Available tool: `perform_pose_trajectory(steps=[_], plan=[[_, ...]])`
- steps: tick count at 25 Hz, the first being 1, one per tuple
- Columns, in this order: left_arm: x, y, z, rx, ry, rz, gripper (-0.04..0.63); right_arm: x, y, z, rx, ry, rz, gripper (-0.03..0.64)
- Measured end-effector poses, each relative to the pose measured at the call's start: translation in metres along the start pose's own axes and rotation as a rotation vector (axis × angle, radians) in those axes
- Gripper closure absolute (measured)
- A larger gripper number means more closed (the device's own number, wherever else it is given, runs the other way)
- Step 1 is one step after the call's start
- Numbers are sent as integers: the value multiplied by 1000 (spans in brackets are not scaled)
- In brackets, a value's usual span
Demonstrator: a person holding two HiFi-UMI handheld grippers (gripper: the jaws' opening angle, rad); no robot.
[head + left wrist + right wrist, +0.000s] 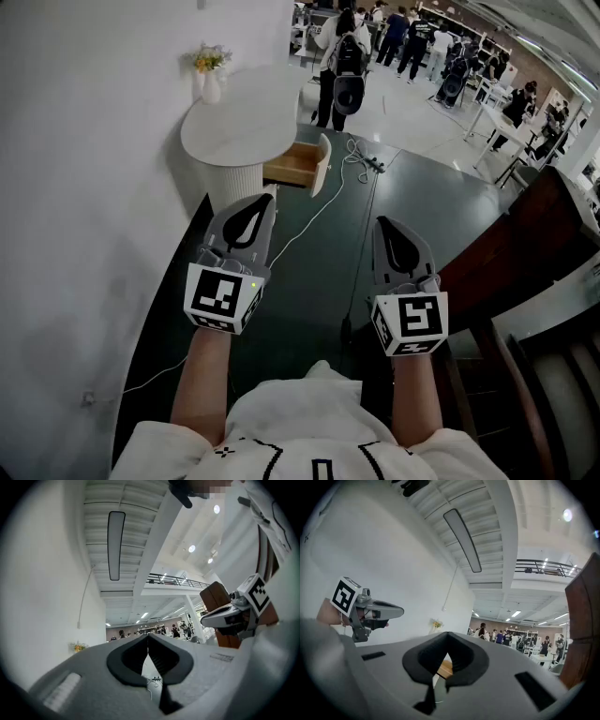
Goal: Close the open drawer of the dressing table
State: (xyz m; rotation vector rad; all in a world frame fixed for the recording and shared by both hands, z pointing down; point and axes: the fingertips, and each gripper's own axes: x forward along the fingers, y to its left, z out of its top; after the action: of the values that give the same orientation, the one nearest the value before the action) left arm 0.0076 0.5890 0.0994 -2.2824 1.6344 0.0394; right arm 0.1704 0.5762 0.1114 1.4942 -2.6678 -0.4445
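1. Nearest, the left gripper (266,200) and the right gripper (382,223) are side by side, each with jaws pressed together and holding nothing.
2. Beyond, at twelve o'clock, the drawer (298,165) stands open from the white dressing table (234,131).
3. A flower vase (210,77) stands at the table's eleven o'clock edge.

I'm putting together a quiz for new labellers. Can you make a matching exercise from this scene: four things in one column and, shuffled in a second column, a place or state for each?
Things:
1. drawer
2. vase of flowers
3. white cable
4. left gripper

Places or states:
A. lying on the dark floor
B. jaws together, nothing between them
C. pulled open, wooden inside showing
D. standing on the dressing table, close to the wall

Pairs: 1-C, 2-D, 3-A, 4-B
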Motion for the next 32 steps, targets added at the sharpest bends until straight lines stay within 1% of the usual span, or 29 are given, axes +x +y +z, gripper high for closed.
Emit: perform_pose_trajectory(steps=[8, 14, 19, 24, 28, 32], plan=[[1, 4, 7, -3, -21, 4, 580, 2, 2, -2, -2, -2, 5, 620], [8, 9, 2, -14, -12, 11, 580, 8, 2, -9, 19, 3, 28, 620], [23, 12, -2, -11, 1, 21, 580, 23, -11, -17, 36, 13, 25, 620], [87, 35, -46, -16, 18, 28, 580, 90, -38, -59, 66, 26, 30, 620], [150, 51, -62, -18, 44, 25, 580, 146, -73, -74, 67, 52, 38, 620], [210, 63, -88, -25, 77, 34, 580, 201, -111, -97, 82, 77, 50, 620]])
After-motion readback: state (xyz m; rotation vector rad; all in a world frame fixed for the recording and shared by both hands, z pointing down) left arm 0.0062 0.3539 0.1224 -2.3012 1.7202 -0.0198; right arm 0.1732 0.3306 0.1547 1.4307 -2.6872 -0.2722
